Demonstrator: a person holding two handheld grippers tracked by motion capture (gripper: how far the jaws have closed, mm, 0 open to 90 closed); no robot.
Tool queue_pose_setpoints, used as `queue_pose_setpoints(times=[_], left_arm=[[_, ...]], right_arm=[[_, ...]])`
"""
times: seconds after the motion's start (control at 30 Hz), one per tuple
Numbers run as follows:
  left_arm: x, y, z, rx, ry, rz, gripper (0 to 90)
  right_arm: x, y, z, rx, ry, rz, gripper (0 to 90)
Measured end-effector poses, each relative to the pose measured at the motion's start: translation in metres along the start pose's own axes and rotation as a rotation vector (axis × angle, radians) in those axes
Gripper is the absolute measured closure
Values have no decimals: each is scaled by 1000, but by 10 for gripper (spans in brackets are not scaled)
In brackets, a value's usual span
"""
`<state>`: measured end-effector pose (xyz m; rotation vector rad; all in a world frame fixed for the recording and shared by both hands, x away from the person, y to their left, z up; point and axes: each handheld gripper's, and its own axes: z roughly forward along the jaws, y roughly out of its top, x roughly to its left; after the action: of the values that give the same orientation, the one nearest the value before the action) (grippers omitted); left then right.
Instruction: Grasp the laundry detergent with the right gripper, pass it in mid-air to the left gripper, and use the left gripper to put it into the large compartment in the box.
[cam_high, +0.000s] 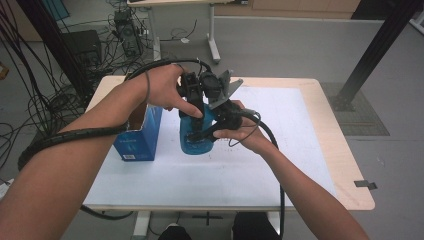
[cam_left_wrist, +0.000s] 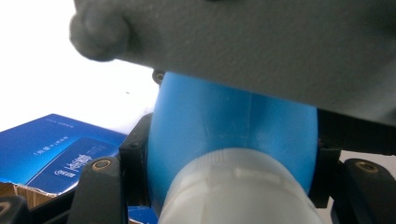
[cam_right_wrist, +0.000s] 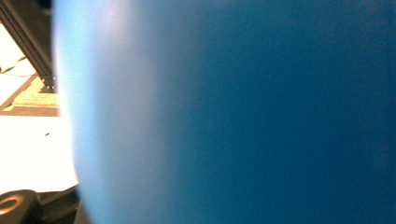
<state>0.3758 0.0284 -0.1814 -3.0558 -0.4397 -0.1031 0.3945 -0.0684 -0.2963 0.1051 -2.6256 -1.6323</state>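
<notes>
A blue bottle (cam_high: 192, 145) with a white cap (cam_left_wrist: 238, 186) stands upright near the middle of the table. My left gripper (cam_high: 194, 107) comes down on it from above. Its black jaws press both sides of the bottle's blue shoulder (cam_left_wrist: 224, 121), just below the cap. My right gripper (cam_high: 205, 132) holds the bottle's body from the right side. In the right gripper view the blue wall (cam_right_wrist: 233, 112) is very close and blurred, with one black jaw (cam_right_wrist: 18, 205) at the lower left. The right gripper's grey plate (cam_left_wrist: 261, 46) hangs over the bottle.
An open blue carton (cam_high: 137, 140) stands just left of the bottle, its printed flap (cam_left_wrist: 60, 154) close to my left jaw. A white sheet (cam_high: 280, 150) covers the wooden table. Cables, a dark post (cam_high: 370, 50) and another desk's legs lie beyond the far edge.
</notes>
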Motion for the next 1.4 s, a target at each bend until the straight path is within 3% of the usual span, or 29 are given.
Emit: queue_pose_setpoints(times=[0.13, 0.17, 0.37, 0.53, 0.6, 0.83, 1.1, 1.4], left_arm=[[0, -1, 0, -6, 2, -3, 371], [1, -2, -1, -13, 0, -6, 372], [3, -5, -2, -1, -4, -23, 372], [6, -9, -4, 5, 9, -67, 371], [8, -10, -6, 16, 17, -78, 371], [14, -19, -18, 8, 26, -154, 371], [19, -28, -38, 8, 56, -242, 370], [29, -45, -67, 21, 92, -415, 370]], right_arm=[[0, -1, 0, -3, 4, 25, 388], [1, -1, -1, -2, -9, 50, 349], [0, -5, -4, 7, -27, 76, 208], [0, -10, -11, 75, -73, 69, 132], [-1, -11, -14, 120, -89, 110, 45], [3, -13, -32, 172, -138, 199, 39], [12, -13, -54, 321, -212, 257, 35], [23, -13, -88, 442, -302, 279, 36]])
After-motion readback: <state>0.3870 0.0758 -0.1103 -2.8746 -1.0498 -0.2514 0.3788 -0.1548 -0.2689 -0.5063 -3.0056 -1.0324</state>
